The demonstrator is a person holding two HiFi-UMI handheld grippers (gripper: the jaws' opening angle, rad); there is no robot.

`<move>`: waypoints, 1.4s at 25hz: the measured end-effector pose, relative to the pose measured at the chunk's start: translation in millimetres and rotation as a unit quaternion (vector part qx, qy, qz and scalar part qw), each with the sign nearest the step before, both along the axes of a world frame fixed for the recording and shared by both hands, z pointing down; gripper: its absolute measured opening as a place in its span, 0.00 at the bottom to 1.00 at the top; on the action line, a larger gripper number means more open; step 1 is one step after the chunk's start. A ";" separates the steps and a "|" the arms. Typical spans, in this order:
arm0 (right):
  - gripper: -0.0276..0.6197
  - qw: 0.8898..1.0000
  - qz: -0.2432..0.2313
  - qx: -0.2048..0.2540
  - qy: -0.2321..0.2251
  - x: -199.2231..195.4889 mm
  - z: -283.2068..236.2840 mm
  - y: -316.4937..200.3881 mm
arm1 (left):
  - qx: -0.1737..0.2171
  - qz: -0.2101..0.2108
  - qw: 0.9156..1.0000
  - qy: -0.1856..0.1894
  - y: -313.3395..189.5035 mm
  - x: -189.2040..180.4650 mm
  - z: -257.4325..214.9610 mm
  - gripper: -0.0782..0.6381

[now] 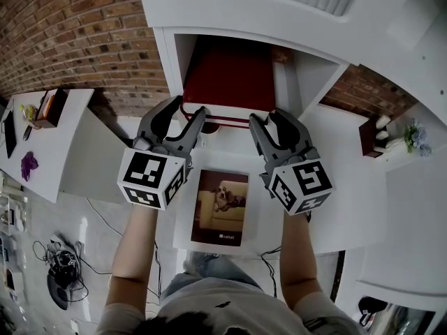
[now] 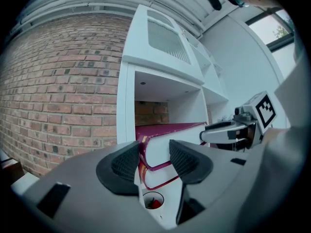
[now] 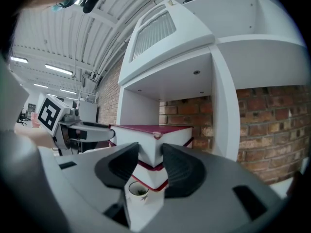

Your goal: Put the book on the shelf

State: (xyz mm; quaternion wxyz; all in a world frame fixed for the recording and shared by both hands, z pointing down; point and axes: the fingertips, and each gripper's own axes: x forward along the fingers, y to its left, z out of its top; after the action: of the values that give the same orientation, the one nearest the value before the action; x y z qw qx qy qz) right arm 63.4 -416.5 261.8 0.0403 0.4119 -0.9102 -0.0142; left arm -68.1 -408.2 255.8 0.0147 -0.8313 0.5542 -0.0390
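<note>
- Left tongs [image 1: 185, 114] grip the near left corner of the red book [image 1: 227, 75]; in the left gripper view the spine corner sits between the pads [image 2: 125, 161], both pressed on it.
- Right tongs [image 1: 269, 121] grip the near right corner of the same book; in the right gripper view the page-edge corner is pinched between both pads [image 3: 177, 164].
- Both tongs point level, side by side, with the book spanning the gap between them.
- The book lies flat, straight ahead of the tongs. Most of it is inside the open compartment of the white shelf [image 1: 164, 54], and its near edge is at the tong tips.
- Lower red book [image 2: 158, 176] is directly under the held one, just below the tong tips; I cannot tell whether the two touch.
- Dog-cover booklet [image 1: 222, 208] lies flat on the white surface [image 1: 328, 187], below and between the two tongs.
- Brick wall [image 1: 70, 26] stands off to the left of the left tongs, beside the shelf.
</note>
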 end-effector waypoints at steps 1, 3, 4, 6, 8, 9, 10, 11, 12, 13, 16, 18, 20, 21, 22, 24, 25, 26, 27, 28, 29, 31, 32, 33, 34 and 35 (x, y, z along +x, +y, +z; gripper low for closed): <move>0.29 1.000 0.000 0.000 0.000 0.0 0.2 -0.8 | 0.001 -0.001 1.000 0.001 -0.7 0.0 0.2 0.39; 0.29 1.000 0.000 0.000 0.000 -0.1 0.5 -2.3 | 0.002 -0.002 1.000 0.002 -2.0 -0.3 0.5 0.39; 0.29 1.000 0.000 0.000 0.000 -0.1 0.7 -2.7 | 0.002 -0.002 1.000 0.003 -2.4 -0.3 0.7 0.39; 0.29 1.000 0.001 -0.001 0.000 0.1 1.5 -2.7 | 0.001 -0.002 1.000 0.004 -2.5 -0.1 1.5 0.39; 0.29 1.000 0.001 -0.001 0.000 0.4 1.9 -2.7 | 0.002 -0.001 1.000 0.006 -2.4 -0.1 2.1 0.39; 0.29 1.000 0.002 -0.001 -0.001 0.5 2.1 -2.8 | 0.002 -0.001 1.000 0.008 -2.5 -0.1 2.2 0.39; 0.29 1.000 0.003 -0.001 -0.001 0.7 2.2 -2.9 | 0.002 -0.002 1.000 0.010 -2.5 -0.3 2.3 0.39; 0.29 1.000 0.004 0.000 -0.002 1.0 2.1 -2.9 | 0.003 -0.003 1.000 0.011 -2.3 -0.8 2.4 0.39; 0.29 1.000 0.006 0.001 -0.002 1.5 1.8 -2.5 | 0.003 -0.004 1.000 0.011 -1.7 -1.6 2.4 0.38; 0.29 1.000 0.008 0.003 -0.003 2.3 1.1 -1.7 | 0.004 -0.006 1.000 0.010 -0.8 -2.8 2.1 0.38; 0.29 1.000 0.016 0.006 -0.008 6.5 -1.2 1.3 | 0.008 -0.011 1.000 0.012 3.6 -7.5 0.6 0.38; 0.29 1.000 0.022 0.005 -0.011 10.2 -1.5 3.9 | 0.009 -0.014 1.000 0.015 7.5 -10.5 -0.2 0.38; 0.29 1.000 0.027 0.003 -0.016 14.1 -1.6 7.6 | 0.011 -0.018 1.000 0.017 12.0 -12.8 -1.0 0.36; 0.28 0.999 0.029 0.002 -0.019 15.8 -1.7 9.9 | 0.013 -0.020 1.000 0.018 14.4 -13.8 -1.3 0.34; 0.27 0.999 0.031 0.001 -0.022 17.2 -2.0 12.5 | 0.015 -0.022 0.999 0.019 17.1 -14.8 -1.6 0.31; 0.24 0.999 0.034 0.001 -0.024 19.1 -3.3 18.2 | 0.018 -0.026 0.999 0.019 22.5 -16.2 -2.4 0.27; 0.21 0.999 0.035 0.002 -0.025 19.6 -4.5 21.3 | 0.019 -0.027 0.999 0.020 25.0 -16.4 -3.1 0.25; 0.19 0.999 0.036 0.004 -0.025 19.8 -5.8 24.6 | 0.021 -0.027 0.999 0.020 27.5 -16.4 -3.8 0.24; 0.17 0.999 0.036 0.005 -0.025 19.8 -6.9 28.2 | 0.022 -0.027 0.999 0.020 30.1 -16.3 -4.4 0.23; 0.15 0.999 0.036 0.006 -0.026 19.6 -7.8 31.9 | 0.023 -0.027 0.999 0.020 32.8 -16.2 -4.8 0.21; 0.13 0.999 0.036 0.007 -0.025 19.1 -8.5 35.7 | 0.023 -0.027 0.999 0.019 35.6 -16.0 -5.1 0.20; 0.11 0.999 0.036 0.008 -0.024 17.2 -9.8 43.3 | 0.023 -0.023 0.999 0.019 41.4 -15.2 -5.4 0.19; 0.10 0.999 0.036 0.009 -0.022 15.9 -10.4 47.2 | 0.024 -0.021 0.999 0.018 44.5 -14.8 -5.8 0.18; 0.09 0.999 0.035 0.009 -0.020 14.4 -10.7 51.2 | 0.024 -0.018 0.999 0.018 47.9 -14.5 -6.1 0.18; 0.09 0.999 0.035 0.010 -0.018 13.0 -10.8 55.4 | 0.025 -0.016 0.999 0.017 51.4 -14.2 -6.6 0.17; 0.08 0.999 0.035 0.010 -0.016 11.5 -10.7 59.8 | 0.025 -0.014 0.999 0.016 55.1 -13.9 -7.1 0.17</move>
State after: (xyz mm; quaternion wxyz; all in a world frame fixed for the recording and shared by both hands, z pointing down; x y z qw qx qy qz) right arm 74.9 -356.7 251.1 0.0219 0.4437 -0.8958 -0.0148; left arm -82.0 -353.1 248.7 0.0265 -0.8236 0.5664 -0.0121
